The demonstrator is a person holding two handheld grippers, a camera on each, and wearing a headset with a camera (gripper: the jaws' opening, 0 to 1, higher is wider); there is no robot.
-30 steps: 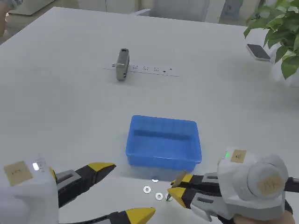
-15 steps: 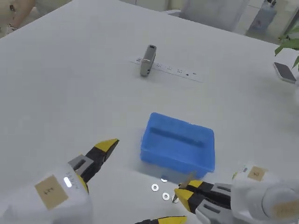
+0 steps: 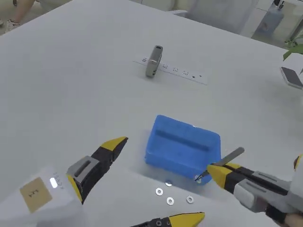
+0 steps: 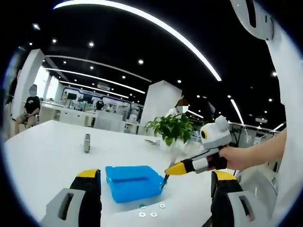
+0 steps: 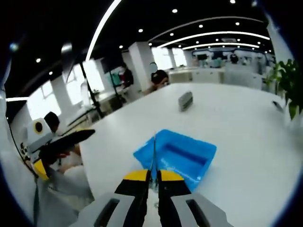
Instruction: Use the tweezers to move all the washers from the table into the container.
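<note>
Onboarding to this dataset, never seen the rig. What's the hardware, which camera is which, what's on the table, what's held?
No robot arm here: a person holds a two-jaw gripper in each hand and wears a headset camera. The rectangular picture is from that headset, looking down at the white table. The two round pictures come from fisheye cameras on the grippers, looking out along their yellow-tipped jaws. The left gripper is open and holds nothing. The right gripper is shut on thin metal tweezers, whose tip hangs by the near corner of the blue container, which looks empty. Four small washers lie on the table just in front of it. Farther back sits a power strip with a grey adapter.
</note>
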